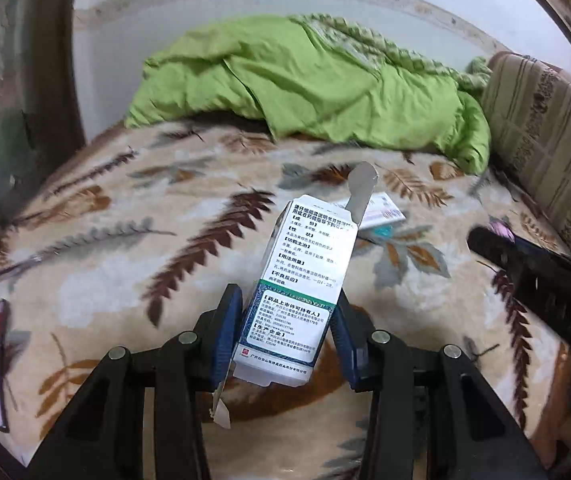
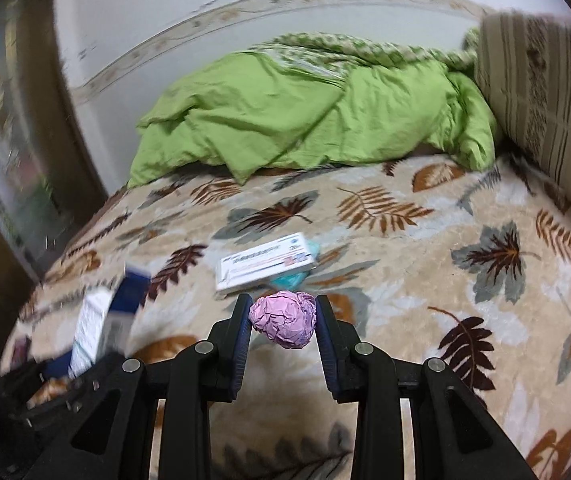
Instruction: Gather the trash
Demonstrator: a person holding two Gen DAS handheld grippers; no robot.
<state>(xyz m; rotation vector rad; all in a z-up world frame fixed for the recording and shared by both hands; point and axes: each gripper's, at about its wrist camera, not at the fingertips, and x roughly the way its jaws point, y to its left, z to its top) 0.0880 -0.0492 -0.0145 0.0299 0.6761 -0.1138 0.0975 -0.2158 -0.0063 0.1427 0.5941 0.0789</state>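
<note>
– How far along are you?
– My left tool [image 1: 285, 328] grips the medicine box [image 1: 299, 292], my right tool [image 2: 283, 322] clamps the pink paper ball [image 2: 283, 318], both lifted off the bed [image 2: 425, 280]
– What's left?
– The flat box [image 2: 267, 262] ahead, plus binning everything

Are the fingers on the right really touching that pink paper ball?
Touching. The right wrist view shows the pink paper ball wedged between the two blue fingers, both pressing its sides, lifted above the bed.

Both grippers clamped, angled downward

The left gripper [image 1: 285, 332] fingers [image 1: 227, 332] pinch a box; the right gripper [image 2: 283, 320] fingers [image 2: 242, 328] squeeze a paper ball.
</note>
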